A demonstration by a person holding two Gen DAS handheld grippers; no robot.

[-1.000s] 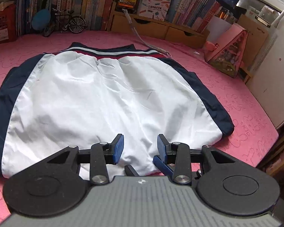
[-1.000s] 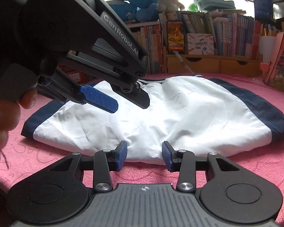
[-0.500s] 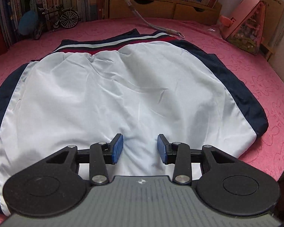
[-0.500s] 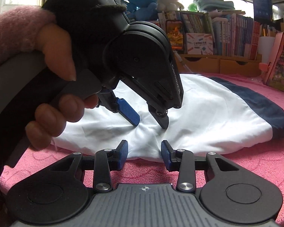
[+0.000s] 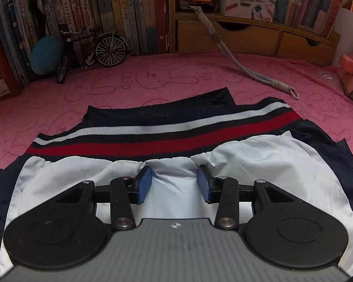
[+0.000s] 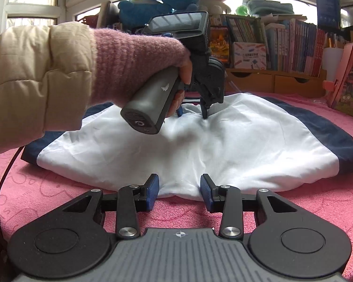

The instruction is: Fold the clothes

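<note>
Left wrist view: your left gripper (image 5: 174, 183) sits with jaws wide apart, blue pads (image 5: 144, 184) pressing down on the white fabric just below the striped band, nothing pinched between them.
Right wrist view: your right gripper (image 6: 179, 192) is also spread wide, empty, at the near hem, low over the pink bunny-print blanket (image 6: 306, 211).
Garment: the white jacket with navy side panels and a red, white and navy ribbed band (image 5: 258, 162) lies spread flat on that blanket, band toward the bookshelf (image 5: 120, 11).
Hand: your left hand (image 6: 184, 72) in the fuzzy pink cuff (image 6: 134, 65) grips the grey handle, fingertips down on the cloth.
Background: model bicycle (image 5: 91, 51) and grey cord (image 5: 247, 68) beyond the jacket, apart from it.
</note>
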